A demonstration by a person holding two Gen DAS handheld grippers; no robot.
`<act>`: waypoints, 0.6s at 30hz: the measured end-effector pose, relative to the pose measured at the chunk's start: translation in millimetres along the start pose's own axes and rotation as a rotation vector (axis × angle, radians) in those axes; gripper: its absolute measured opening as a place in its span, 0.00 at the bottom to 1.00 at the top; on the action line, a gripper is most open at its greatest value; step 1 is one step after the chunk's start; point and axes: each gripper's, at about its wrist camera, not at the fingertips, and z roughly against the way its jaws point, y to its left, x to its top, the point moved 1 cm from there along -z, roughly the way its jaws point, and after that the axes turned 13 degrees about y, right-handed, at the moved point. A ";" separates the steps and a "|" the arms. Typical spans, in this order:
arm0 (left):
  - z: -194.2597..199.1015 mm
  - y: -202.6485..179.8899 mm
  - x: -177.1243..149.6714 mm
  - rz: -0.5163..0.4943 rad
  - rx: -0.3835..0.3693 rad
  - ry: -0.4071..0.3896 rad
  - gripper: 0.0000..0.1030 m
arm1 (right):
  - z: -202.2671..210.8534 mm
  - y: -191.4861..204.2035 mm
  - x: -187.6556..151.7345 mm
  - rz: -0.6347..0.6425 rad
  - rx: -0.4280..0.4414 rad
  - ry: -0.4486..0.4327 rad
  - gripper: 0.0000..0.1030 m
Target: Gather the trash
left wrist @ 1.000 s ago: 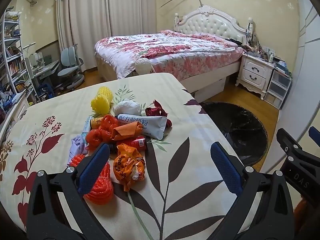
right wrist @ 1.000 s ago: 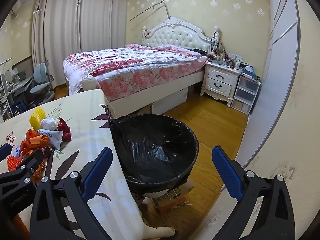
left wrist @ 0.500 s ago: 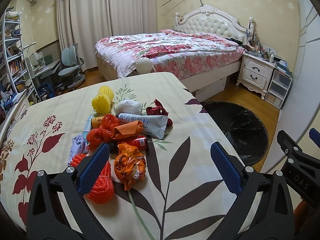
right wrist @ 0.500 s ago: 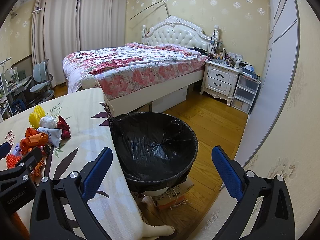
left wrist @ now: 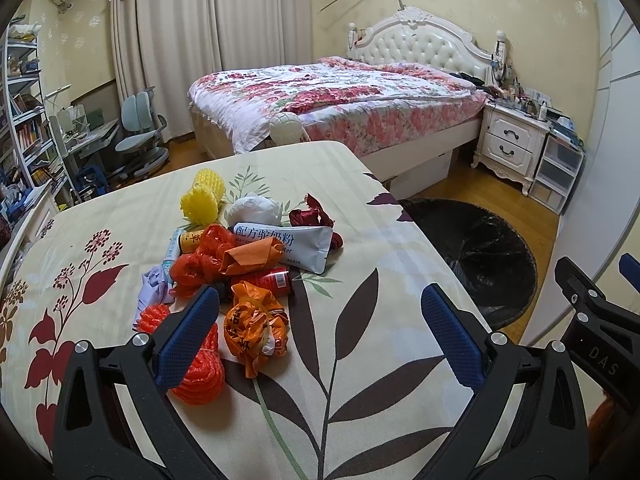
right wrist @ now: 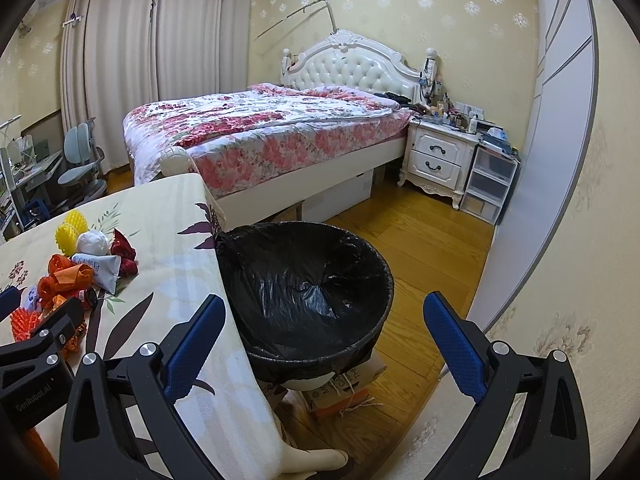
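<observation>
A pile of trash lies on the table with the leaf-print cloth [left wrist: 360, 360]: a crumpled orange bag [left wrist: 256, 326], an orange foam net [left wrist: 198, 372], a red can [left wrist: 266, 280], a white pouch [left wrist: 288, 242], a yellow foam net [left wrist: 202, 200], a white wad [left wrist: 256, 208] and a dark red wrapper [left wrist: 314, 216]. My left gripper [left wrist: 318, 332] is open and empty, just in front of the pile. My right gripper [right wrist: 320, 344] is open and empty, held above the black-lined trash bin [right wrist: 304, 292] beside the table. The pile also shows in the right wrist view [right wrist: 76, 272].
The bin [left wrist: 476, 256] stands on the wooden floor at the table's right edge, on a cardboard box [right wrist: 344, 390]. A bed [right wrist: 264, 128], a nightstand [right wrist: 438, 160] and plastic drawers [right wrist: 486, 184] stand beyond. A desk chair [left wrist: 140, 144] and shelves [left wrist: 24, 120] are at far left.
Both grippers have drifted slightly; the views shift a little. Both stay open and empty, and the trash has not moved.
</observation>
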 end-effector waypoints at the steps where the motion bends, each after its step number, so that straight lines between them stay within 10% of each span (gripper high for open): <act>1: -0.2 -0.1 0.1 -0.001 -0.001 0.000 0.96 | 0.1 -0.1 0.3 0.000 0.000 -0.002 0.94; 18: -5.3 -6.3 -5.8 -0.012 0.001 0.018 0.96 | -0.1 -0.6 0.8 0.000 0.000 0.002 0.94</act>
